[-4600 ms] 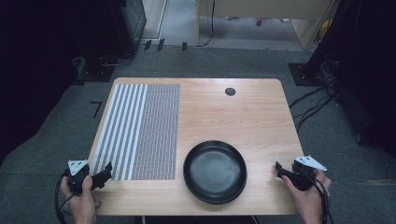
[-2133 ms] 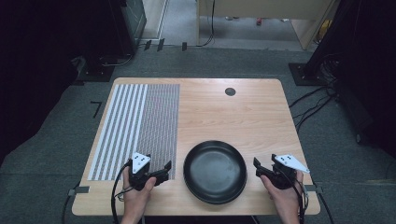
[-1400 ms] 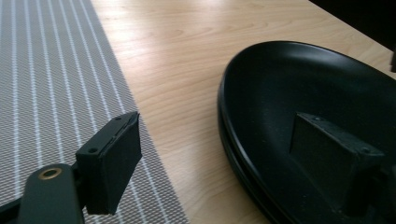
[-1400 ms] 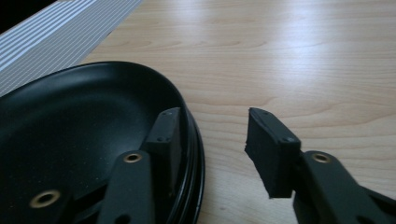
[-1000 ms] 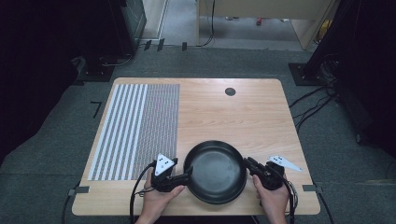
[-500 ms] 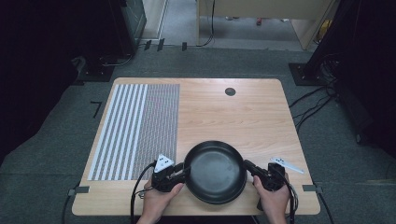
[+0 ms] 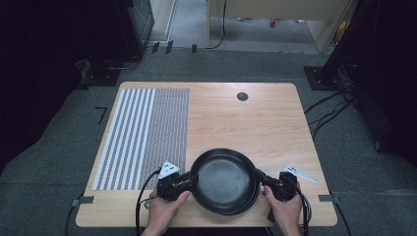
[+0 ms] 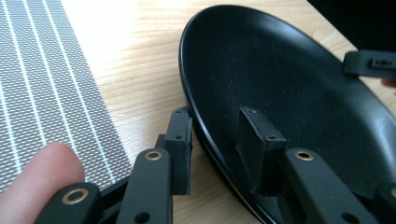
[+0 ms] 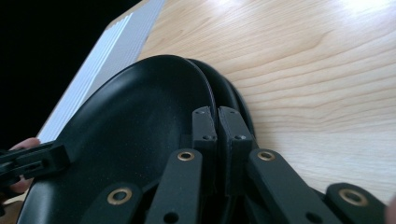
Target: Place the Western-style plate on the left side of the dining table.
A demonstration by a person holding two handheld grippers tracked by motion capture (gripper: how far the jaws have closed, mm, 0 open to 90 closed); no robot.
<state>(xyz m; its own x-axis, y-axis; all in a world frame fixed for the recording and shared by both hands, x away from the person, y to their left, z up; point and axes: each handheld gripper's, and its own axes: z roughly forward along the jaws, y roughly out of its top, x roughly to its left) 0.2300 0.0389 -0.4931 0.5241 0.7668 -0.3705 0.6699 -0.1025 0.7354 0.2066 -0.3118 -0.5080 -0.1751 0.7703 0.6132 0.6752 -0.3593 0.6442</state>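
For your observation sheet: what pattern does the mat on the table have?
The mat has grey and white stripes, wide on its left half and fine on its right. The high view shows it best.

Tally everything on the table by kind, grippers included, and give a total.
Black plates: at least 2, stacked: top plate, lower plate
Striped placemat: 1
Handheld grippers: 2: left gripper, right gripper
Black grommet set in the tabletop: 1
Total: at least 6

Left gripper (image 8: 215, 149) agape, right gripper (image 9: 217, 126) clamped
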